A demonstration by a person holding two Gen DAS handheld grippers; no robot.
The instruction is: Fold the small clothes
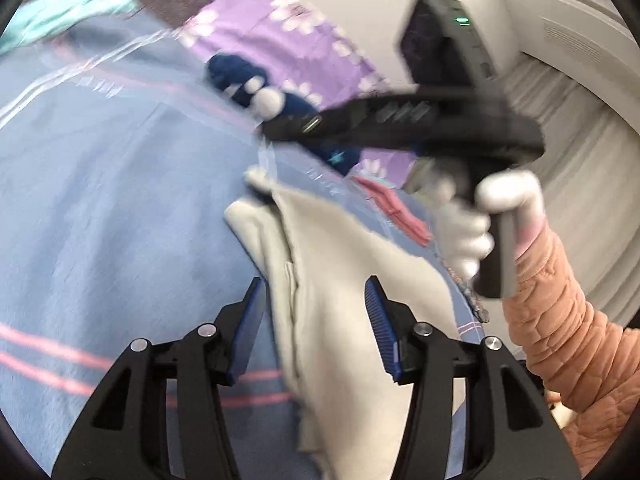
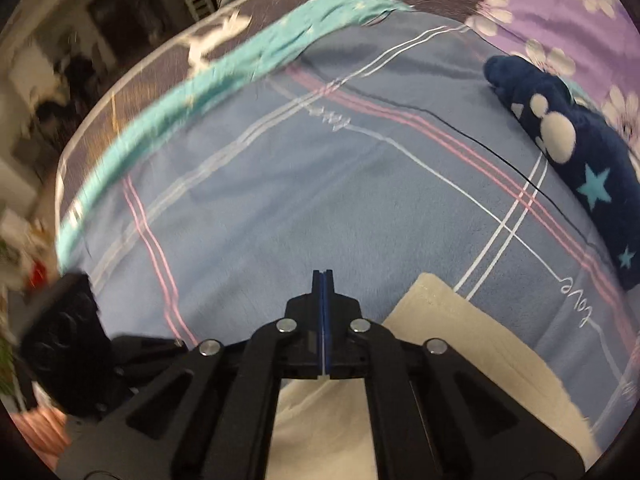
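Observation:
A cream-white small garment (image 1: pixel 340 280) lies partly folded on the blue checked bedsheet (image 1: pixel 100 200). My left gripper (image 1: pixel 316 300) is open, its blue-padded fingers on either side of the garment's folded edge, just above it. The right gripper's body (image 1: pixel 400 120), held by a white-gloved hand (image 1: pixel 464 232), hovers over the garment's far end. In the right wrist view the right gripper (image 2: pixel 322 276) is shut with nothing visibly between the fingers, above the sheet, and the cream garment (image 2: pixel 460 352) lies below and to its right.
A navy garment with white dots and stars (image 2: pixel 580 160) lies at the right on the sheet. A turquoise cloth (image 2: pixel 200 92) runs along the far edge. A purple flowered cover (image 2: pixel 560 20) and a pink-red cloth (image 1: pixel 396 212) lie beyond.

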